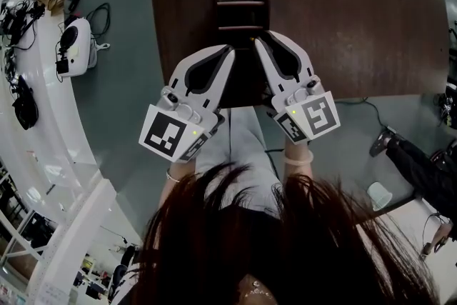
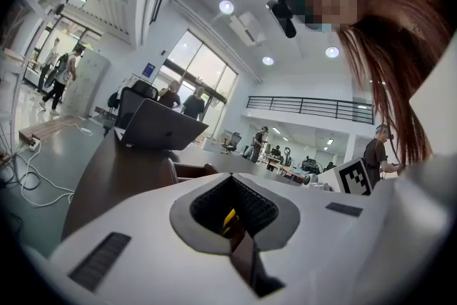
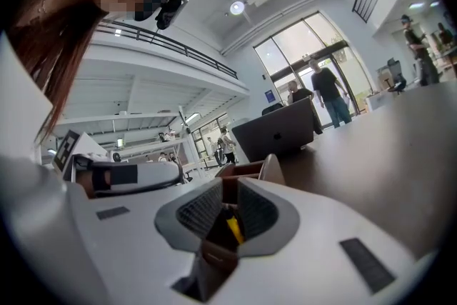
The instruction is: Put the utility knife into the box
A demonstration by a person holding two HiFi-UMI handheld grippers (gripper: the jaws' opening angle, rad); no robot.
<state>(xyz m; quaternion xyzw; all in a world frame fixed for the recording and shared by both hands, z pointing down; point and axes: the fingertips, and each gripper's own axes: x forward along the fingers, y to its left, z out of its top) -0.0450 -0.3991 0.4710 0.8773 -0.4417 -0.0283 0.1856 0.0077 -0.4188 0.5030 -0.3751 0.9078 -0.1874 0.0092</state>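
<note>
- Utility knife: not plainly seen in any view. Only a yellow sliver [image 2: 229,217] deep in the slit between the jaws of the left gripper [image 1: 227,52], and a similar one [image 3: 233,228] in the slit of the right gripper [image 1: 261,41]. Cannot tell whether either belongs to the knife.
- Box [image 1: 240,3]: dark brown, open-topped, split by cross walls into compartments. Stands on the brown table [image 1: 343,18], with its near end in shadow between the two grippers, close to the table's near edge.
- Left gripper: at the box's near left, tip angled inward over it. Jaws drawn together to a thin slit, nothing plainly clamped, only a brown strip showing inside the slit.
- Right gripper: mirrored at the box's near right, tip near the other's but apart. Jaws likewise closed to a slit, with brown showing through.
- Marker cubes [image 1: 171,132] at the grippers' rear ends, toward the person's hair [image 1: 285,239].
- Laptop [image 2: 161,126]: open, farther along the table, lid's back toward the grippers.
</note>
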